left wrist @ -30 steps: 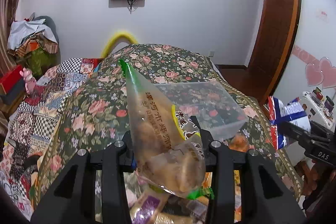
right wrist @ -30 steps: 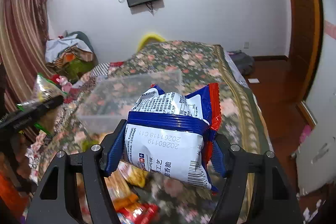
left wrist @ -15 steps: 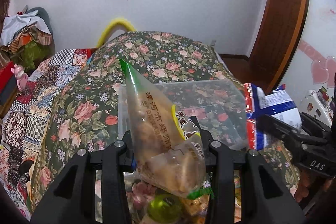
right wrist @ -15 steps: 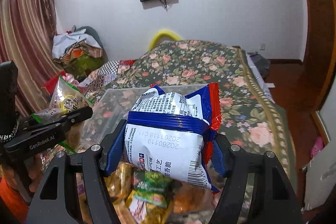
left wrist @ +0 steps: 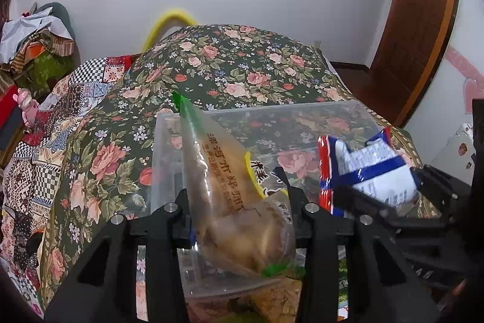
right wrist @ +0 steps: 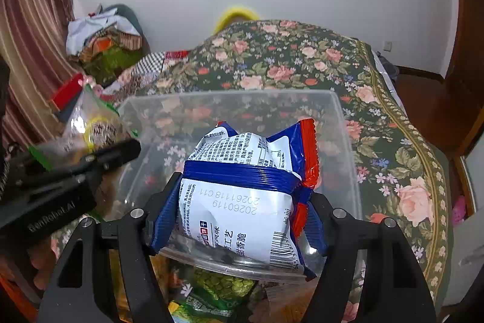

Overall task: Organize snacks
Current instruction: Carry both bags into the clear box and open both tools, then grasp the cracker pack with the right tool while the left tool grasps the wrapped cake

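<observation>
Two snack packets are held over a clear plastic bin (right wrist: 348, 141) that is set on a floral bedspread (left wrist: 242, 62). A transparent bag of brown snacks (left wrist: 242, 220), green-tipped, is clamped between the fairly narrow jaws of the left gripper (left wrist: 242, 202), which is tilted down toward the bin's near left corner. A blue, white and red packet (right wrist: 242, 202) is gripped by the right gripper (right wrist: 242, 208); its jaws, about half spread, have just been opening slightly, with the packet between them and the pads pressing its sides. Both grippers are angled downward, side by side. More loose snacks (right wrist: 224, 286) are seen below the bin's near wall.
</observation>
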Motion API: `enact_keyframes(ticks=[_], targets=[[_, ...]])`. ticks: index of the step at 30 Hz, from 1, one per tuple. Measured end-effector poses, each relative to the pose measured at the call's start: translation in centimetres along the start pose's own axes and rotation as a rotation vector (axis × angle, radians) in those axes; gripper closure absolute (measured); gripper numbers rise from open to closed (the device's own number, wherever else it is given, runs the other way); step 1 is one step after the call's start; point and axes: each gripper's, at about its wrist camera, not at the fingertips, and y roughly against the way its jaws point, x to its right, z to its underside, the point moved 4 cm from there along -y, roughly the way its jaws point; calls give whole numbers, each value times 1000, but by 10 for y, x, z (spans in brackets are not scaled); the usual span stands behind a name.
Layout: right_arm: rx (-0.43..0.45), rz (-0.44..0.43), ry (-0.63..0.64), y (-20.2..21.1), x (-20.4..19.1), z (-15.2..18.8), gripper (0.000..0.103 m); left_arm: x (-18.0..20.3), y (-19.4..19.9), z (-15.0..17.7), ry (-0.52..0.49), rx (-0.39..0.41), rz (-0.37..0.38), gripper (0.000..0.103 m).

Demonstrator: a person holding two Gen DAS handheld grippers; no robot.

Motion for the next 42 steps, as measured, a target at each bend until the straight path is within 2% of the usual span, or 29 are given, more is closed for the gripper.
enact_keyframes(ticks=[6, 8, 11, 16, 23, 27, 36, 42], targets=[[-32, 46, 28, -3, -2, 4, 32, 3, -3, 8, -15, -39, -10, 52], [-36, 44, 28, -1, -2, 4, 31, 5, 2, 10, -34, -32, -4, 51], [-27, 48, 30, 10, -1, 6, 26, 7, 12, 13, -50, -17, -16, 41], [7, 49, 54, 33, -7, 7, 24, 8, 44, 19, -70, 24, -11, 40], [80, 32, 74, 84, -17, 19, 16, -1, 97, 32, -61, 70, 2, 31], [89, 25, 71, 104, -21, 30, 13, -7, 123, 50, -58, 77, 2, 23], [95, 78, 122, 124, -37, 67, 11, -14, 152, 104, -64, 39, -7, 18], [66, 7, 87, 125, -45, 94, 11, -11, 152, 142, -58, -18, 7, 18]])
